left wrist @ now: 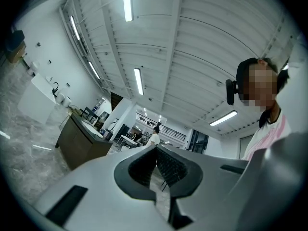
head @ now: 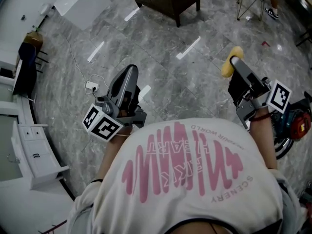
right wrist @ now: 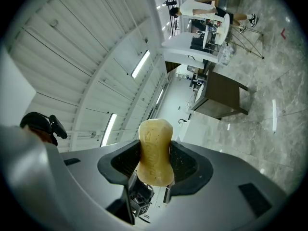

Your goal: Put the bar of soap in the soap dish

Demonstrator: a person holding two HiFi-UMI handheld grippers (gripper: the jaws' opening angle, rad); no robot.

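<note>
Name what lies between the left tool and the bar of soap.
Head view: nothing but bare grey marble floor lies between the left tool and the bar of soap, which the right tool grips.

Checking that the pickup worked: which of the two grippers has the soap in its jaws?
The right gripper: its jaws clamp the yellowish bar of soap. The left gripper has its jaws together with nothing between them.
</note>
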